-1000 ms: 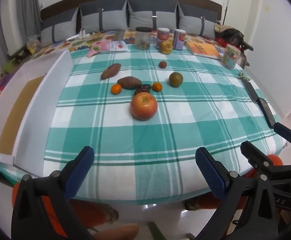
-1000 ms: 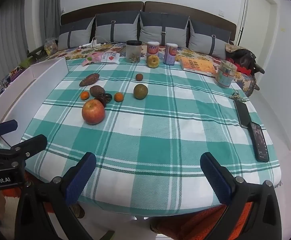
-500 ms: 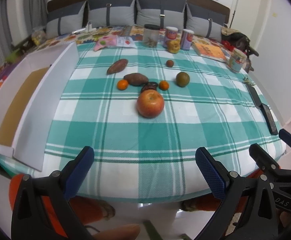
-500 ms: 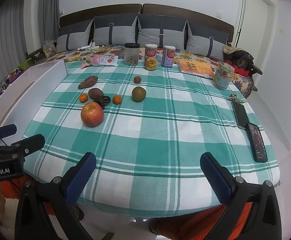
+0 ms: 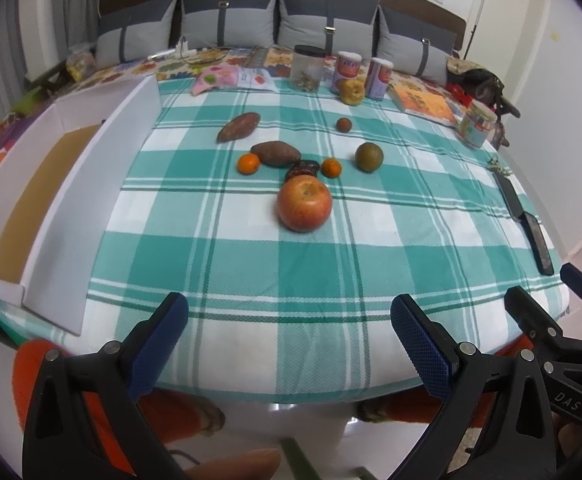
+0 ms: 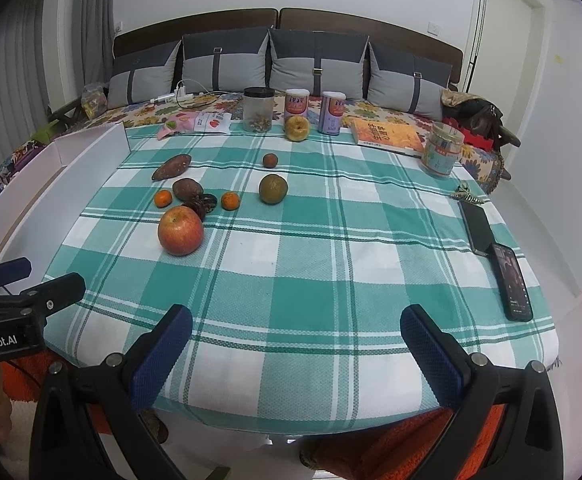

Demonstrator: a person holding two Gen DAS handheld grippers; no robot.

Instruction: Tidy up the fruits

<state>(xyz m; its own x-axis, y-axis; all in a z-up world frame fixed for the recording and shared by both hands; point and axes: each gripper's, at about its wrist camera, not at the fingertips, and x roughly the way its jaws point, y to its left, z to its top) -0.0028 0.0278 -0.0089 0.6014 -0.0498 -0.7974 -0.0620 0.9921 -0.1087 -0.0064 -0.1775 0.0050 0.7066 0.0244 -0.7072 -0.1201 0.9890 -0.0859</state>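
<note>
Fruits lie loose mid-table on the checked cloth: an apple [image 5: 304, 203] nearest, tangerines, sweet potatoes and a green fruit [image 5: 368, 156] beyond. None sits in the white box [image 5: 91, 200] at left. Left gripper [image 5: 287, 340] and right gripper [image 6: 295, 350] hover near, jaws wide, empty; sorting looks unstarted.

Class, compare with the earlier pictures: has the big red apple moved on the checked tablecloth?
No. The big red apple sits just before the dark dates, as earlier; only the view shifted.

left tongs [image 5: 289, 330] (jaws wide), apple [image 5: 304, 208] ahead on tablecloth [image 5: 311, 272]
</note>
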